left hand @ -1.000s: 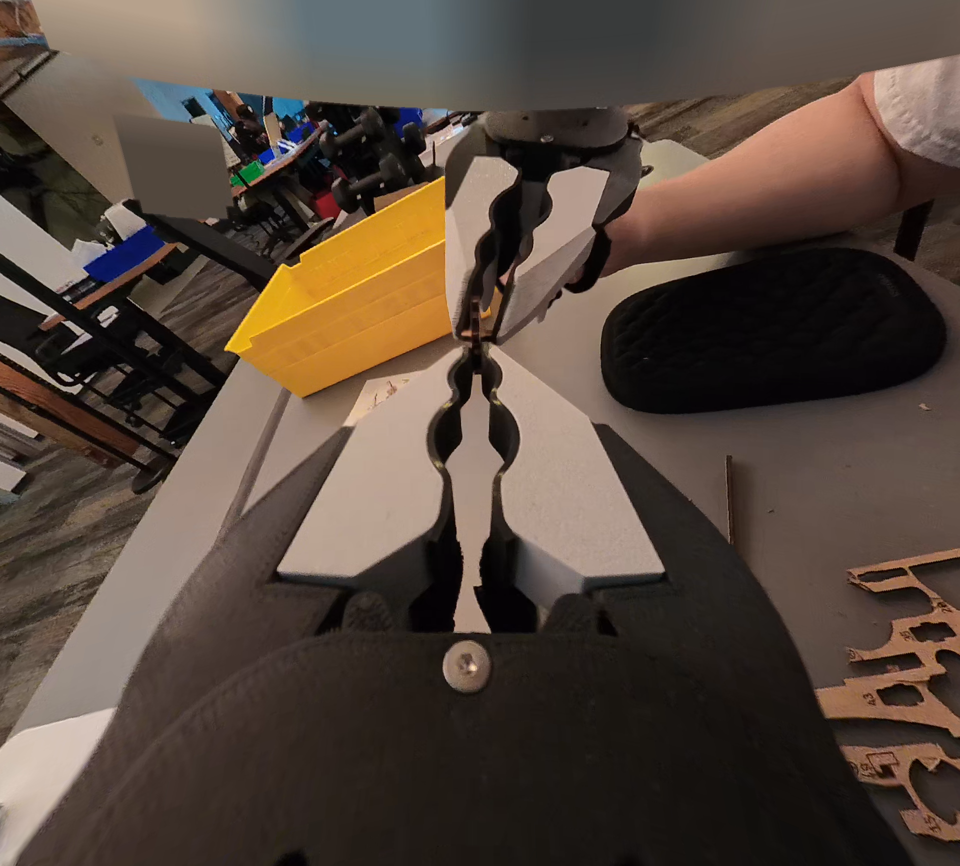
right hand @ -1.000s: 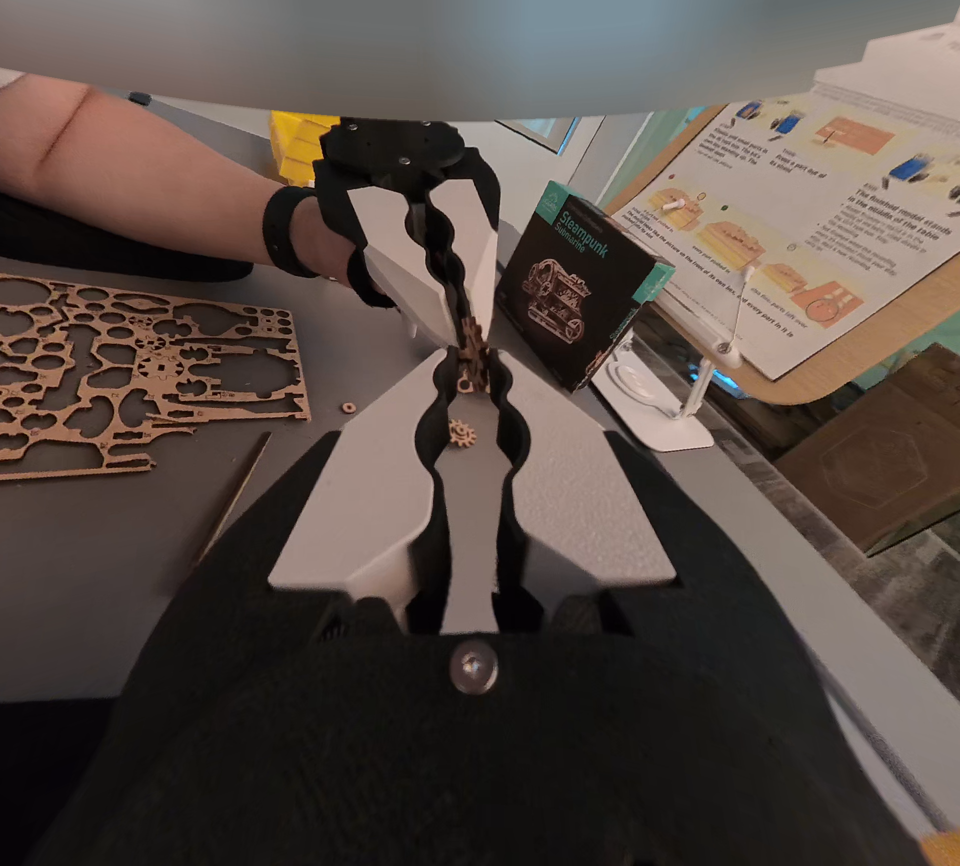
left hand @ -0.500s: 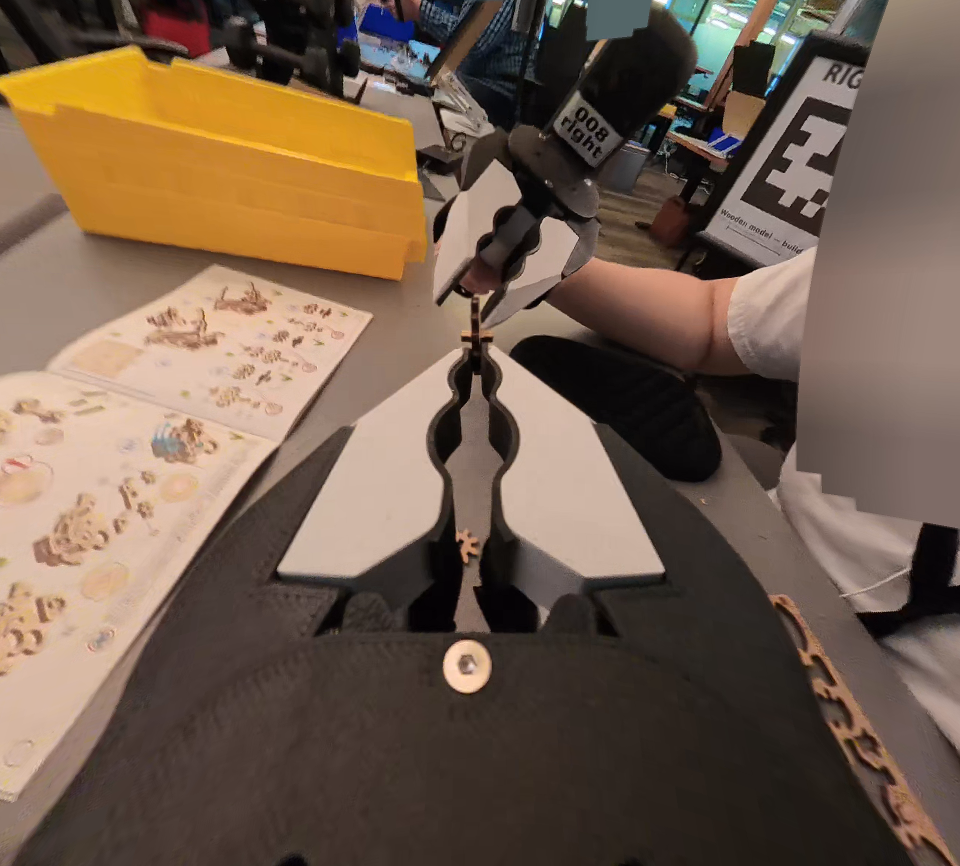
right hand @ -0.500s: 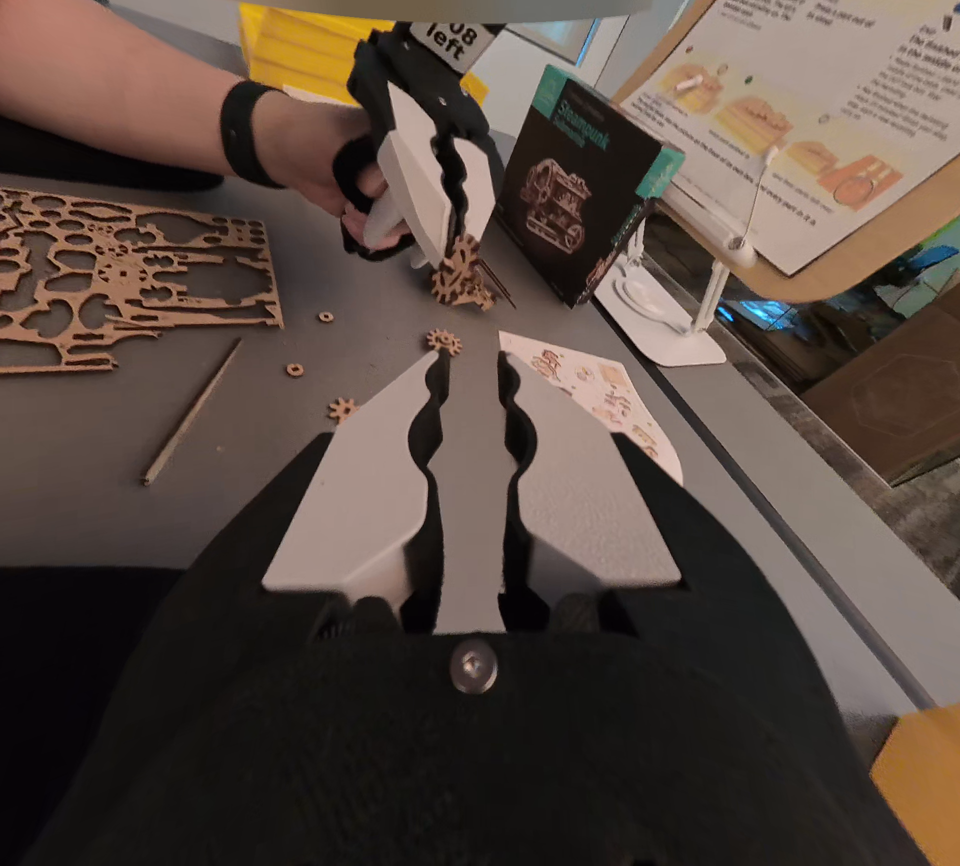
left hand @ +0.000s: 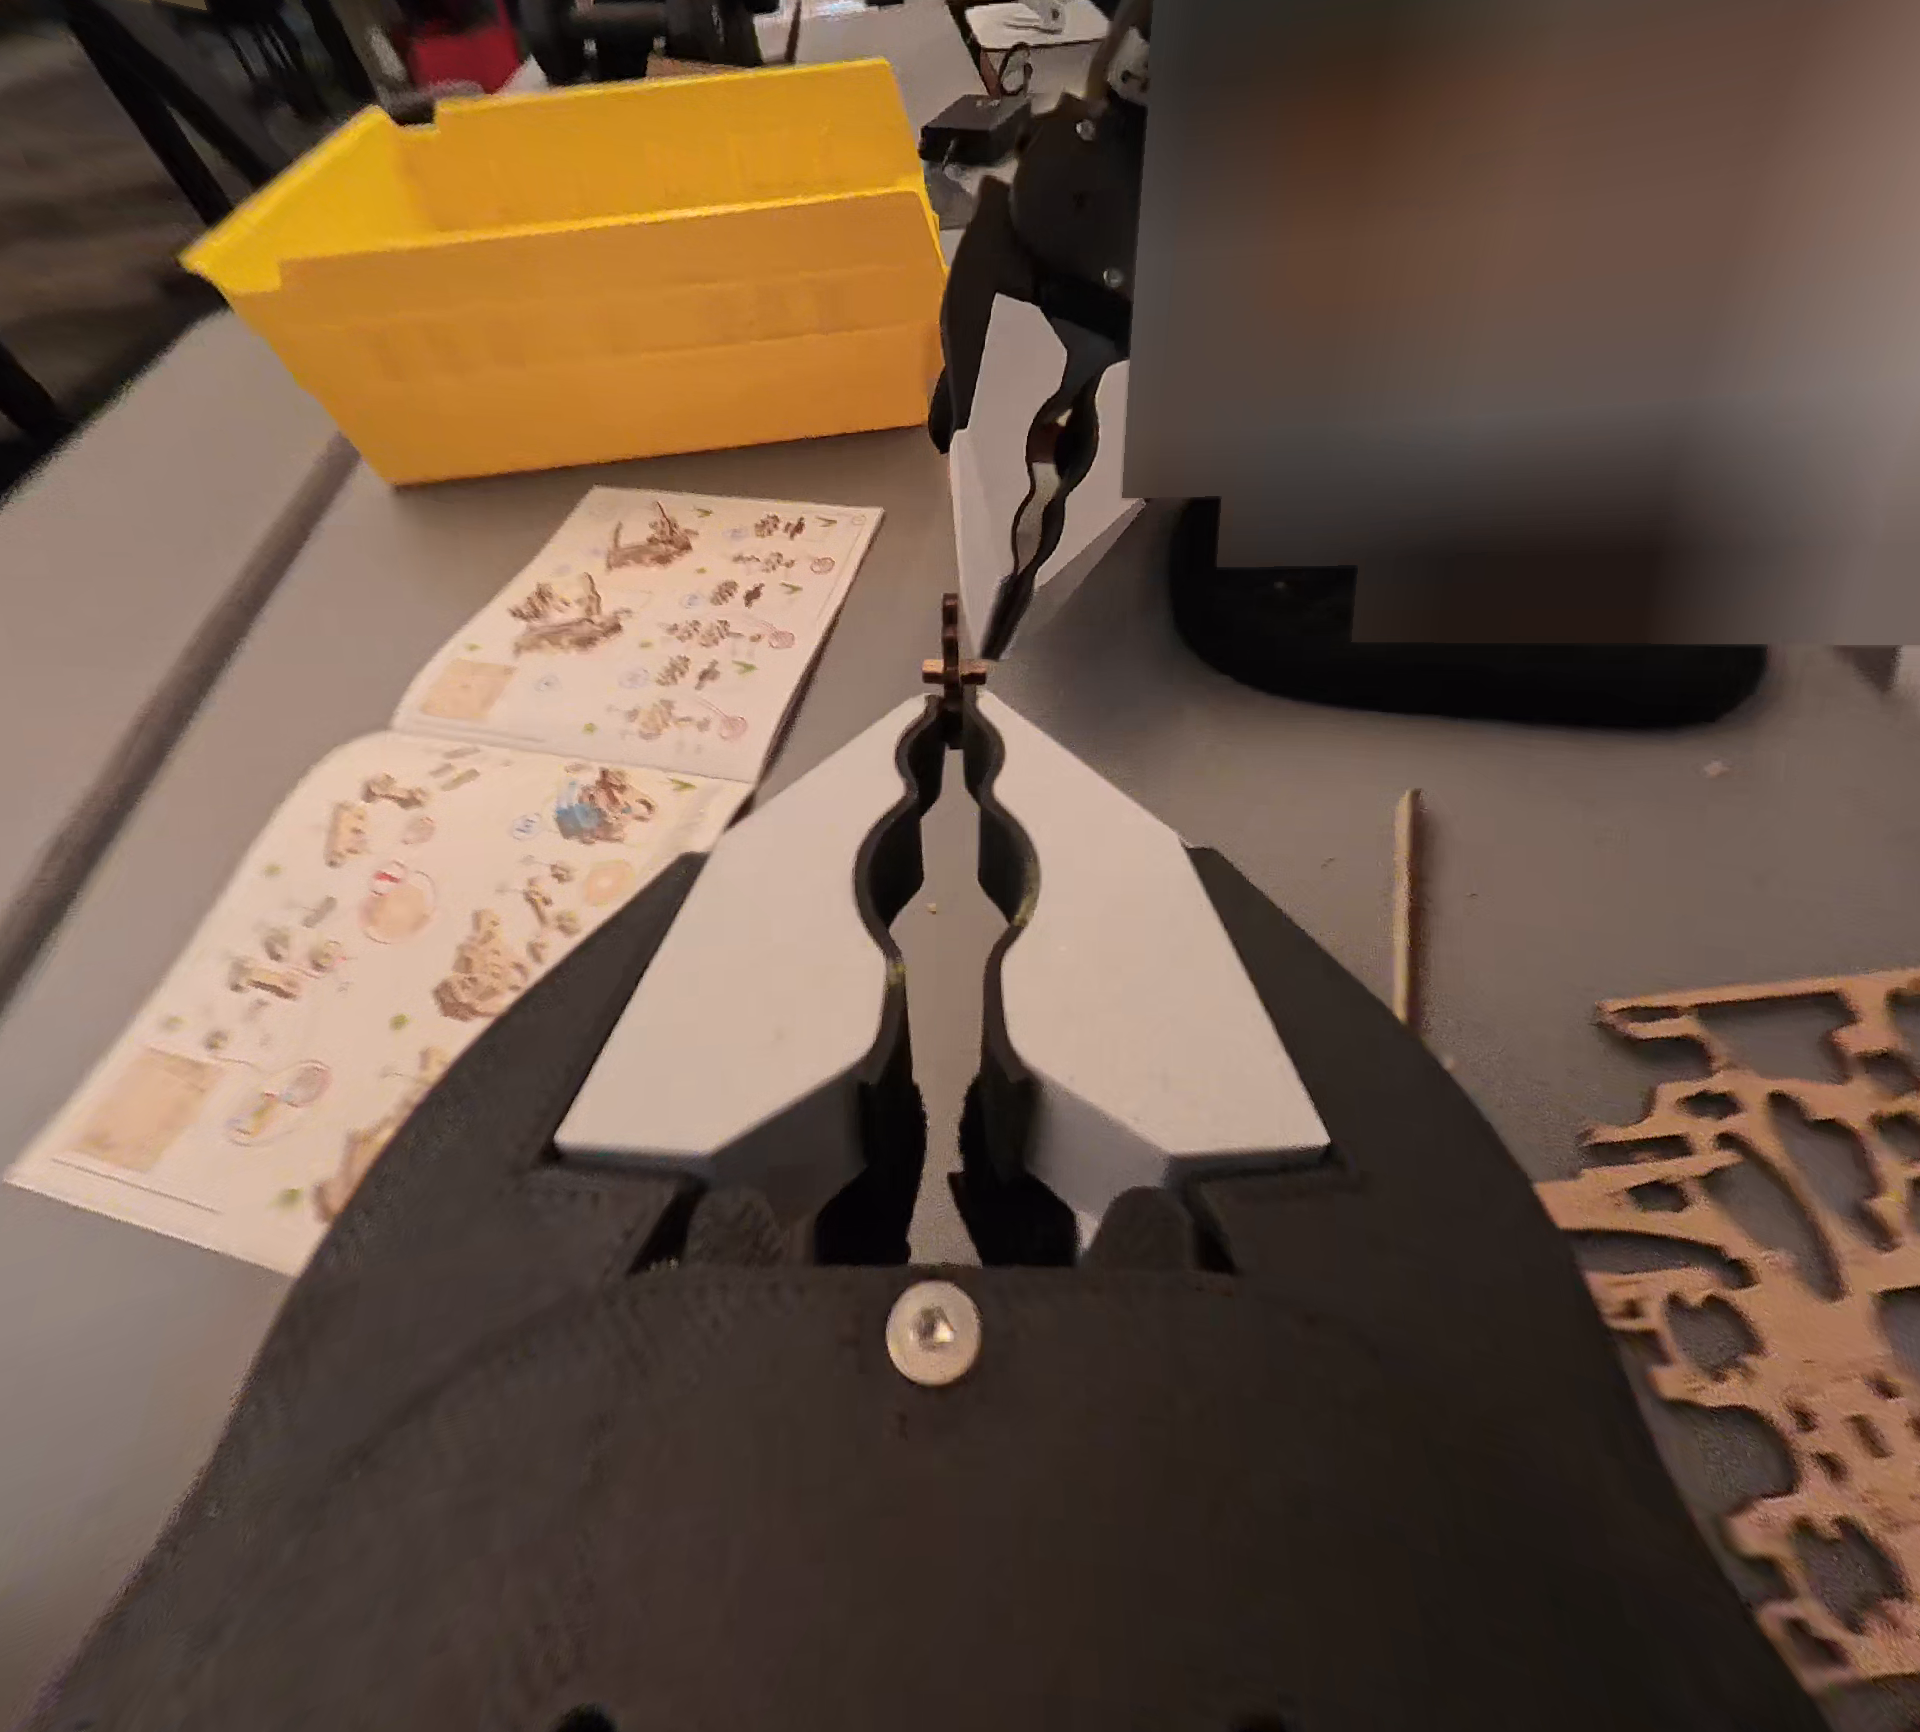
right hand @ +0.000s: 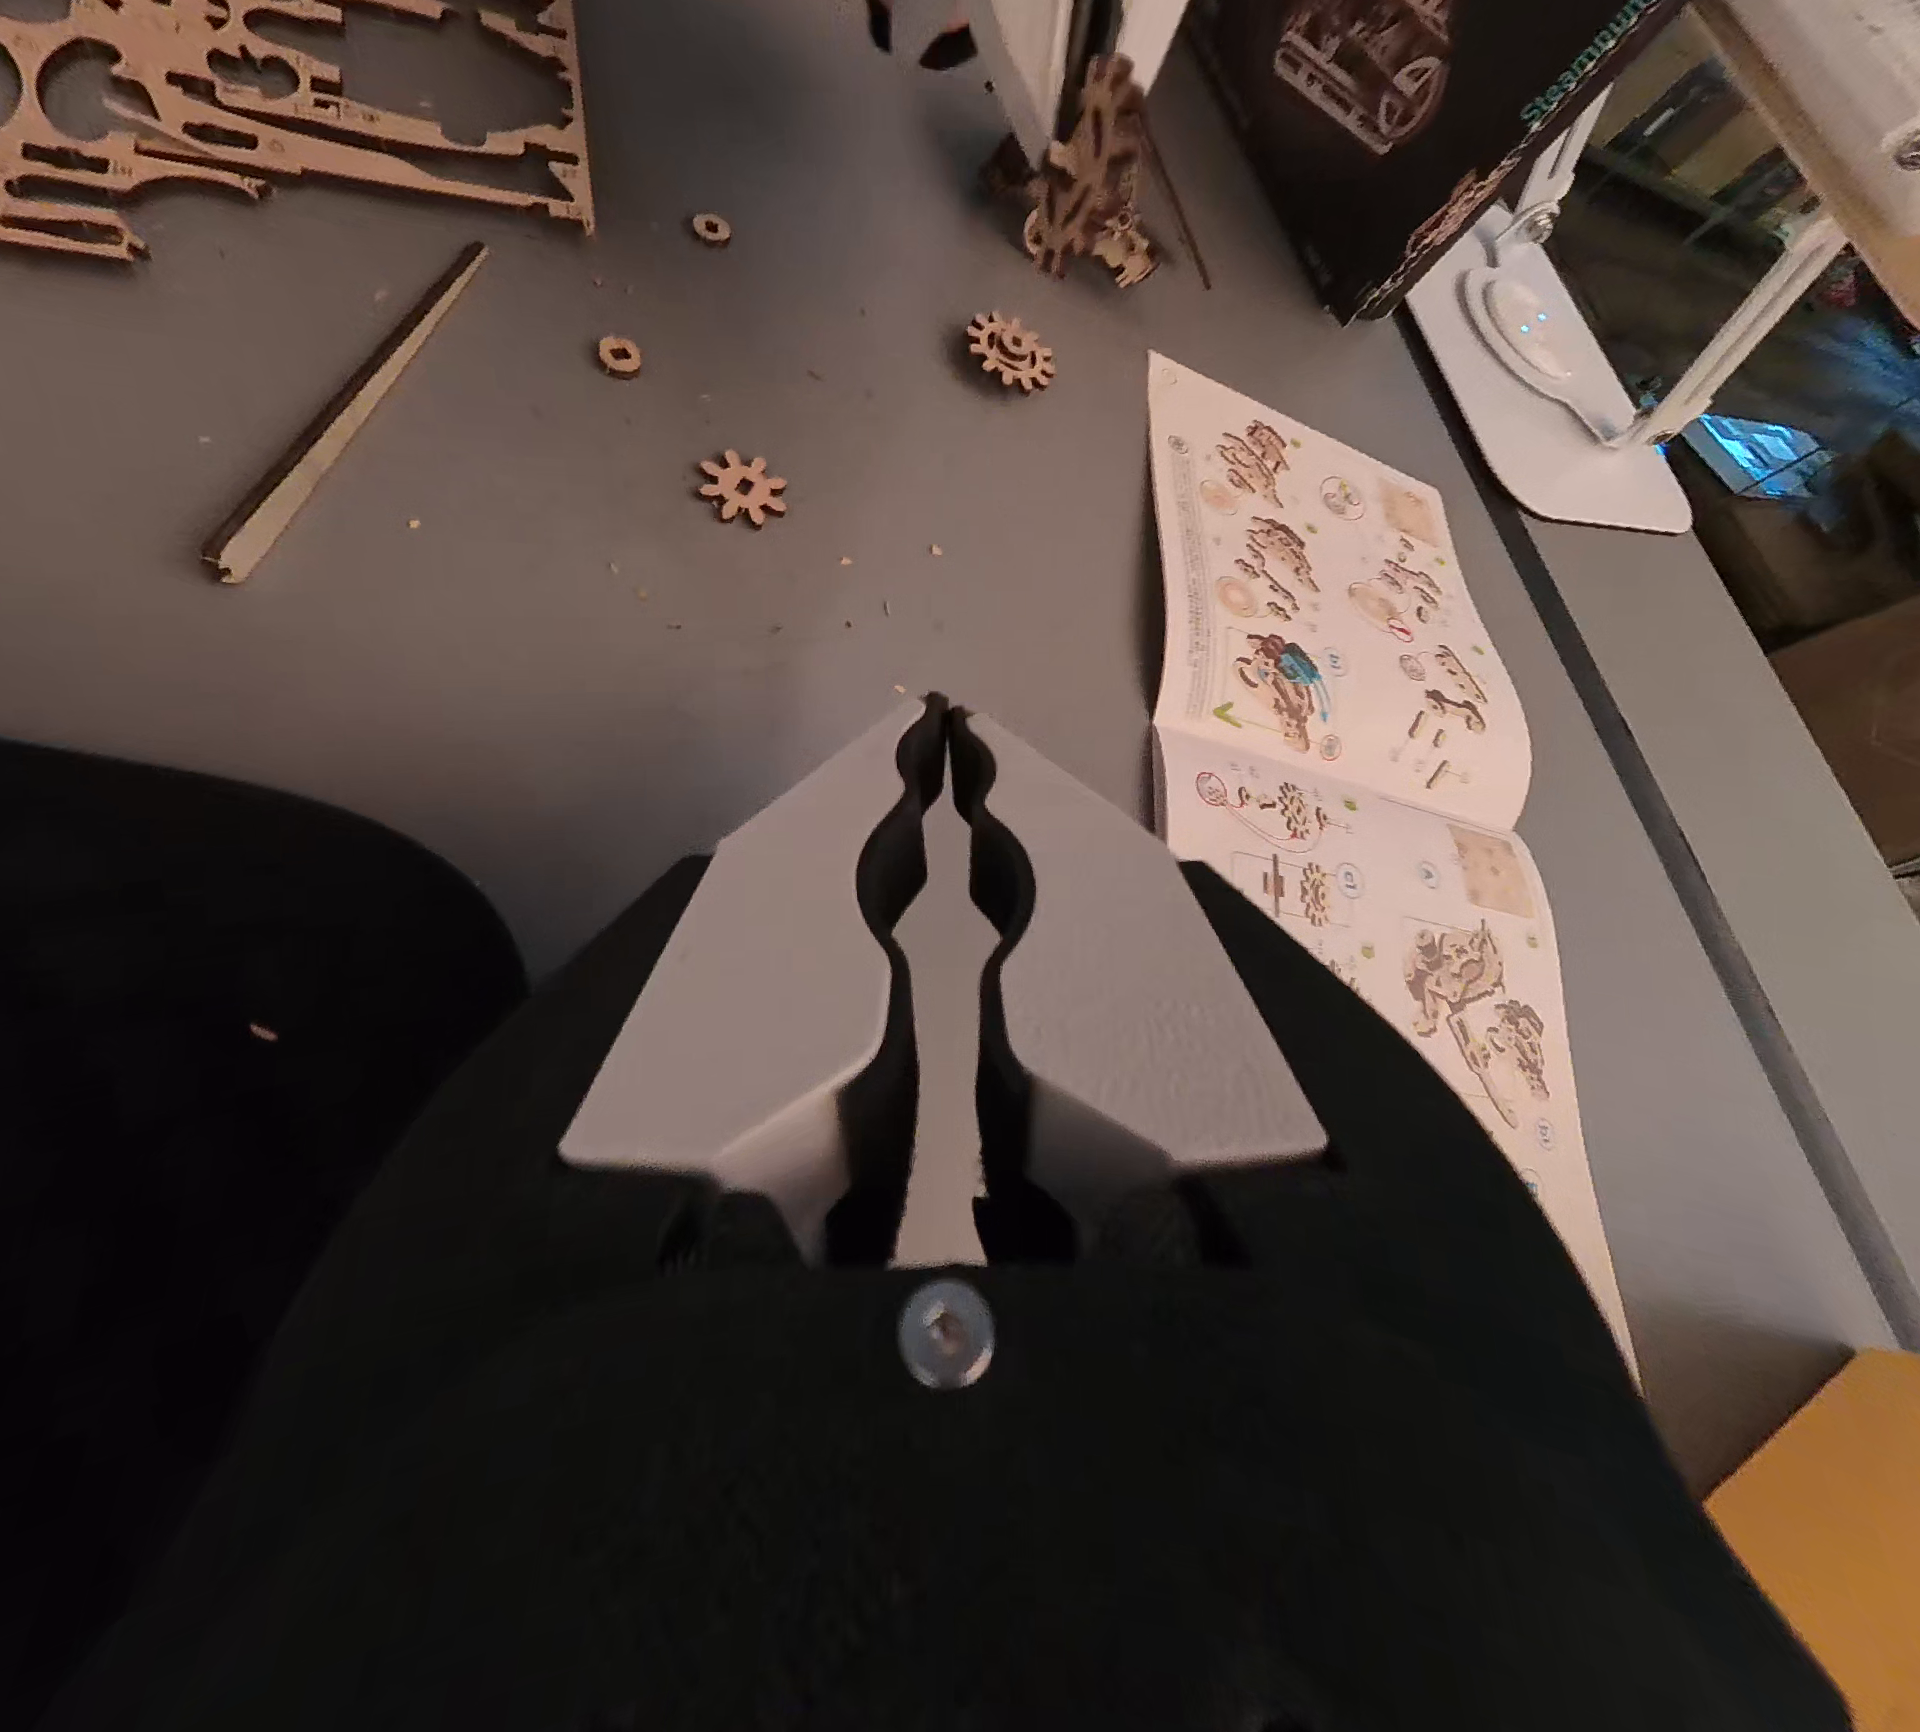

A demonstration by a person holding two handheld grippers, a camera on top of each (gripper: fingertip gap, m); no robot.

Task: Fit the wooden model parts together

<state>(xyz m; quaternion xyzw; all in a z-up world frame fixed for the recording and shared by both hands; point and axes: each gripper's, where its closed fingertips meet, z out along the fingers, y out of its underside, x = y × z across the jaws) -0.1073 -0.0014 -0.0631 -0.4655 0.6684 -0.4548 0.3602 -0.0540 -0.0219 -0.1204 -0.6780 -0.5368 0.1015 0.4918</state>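
Observation:
My left gripper (left hand: pixel 951 718) is shut on a small wooden model assembly (left hand: pixel 951 662) that sticks out past its tips. In the right wrist view the same left gripper (right hand: pixel 1091 67) holds the assembly (right hand: pixel 1089 196) upright, low over the grey table (right hand: pixel 520 643). My right gripper (right hand: pixel 937 714) is shut with nothing seen between its tips, nearer than the assembly and apart from it. It also shows in the left wrist view (left hand: pixel 1003 628), just behind the assembly. Two loose wooden gears (right hand: pixel 1008 352) (right hand: pixel 741 489) and two small wooden rings (right hand: pixel 619 355) (right hand: pixel 711 229) lie on the table between the grippers.
A punched-out wooden sheet (right hand: pixel 260 41) and a wooden stick (right hand: pixel 343 415) lie at the left. An open instruction booklet (right hand: pixel 1340 747), a dark model box (right hand: pixel 1403 20) and a white stand (right hand: pixel 1558 435) are at the right. A yellow bin (left hand: pixel 623 280) and a black pad (left hand: pixel 1455 674) lie beyond. Left tips to right tips: about 9 centimetres.
A second ago both grippers met tip to tip on the assembly. The right gripper let go, opened, drew back and has shut again. The left gripper still holds the assembly, now lower.

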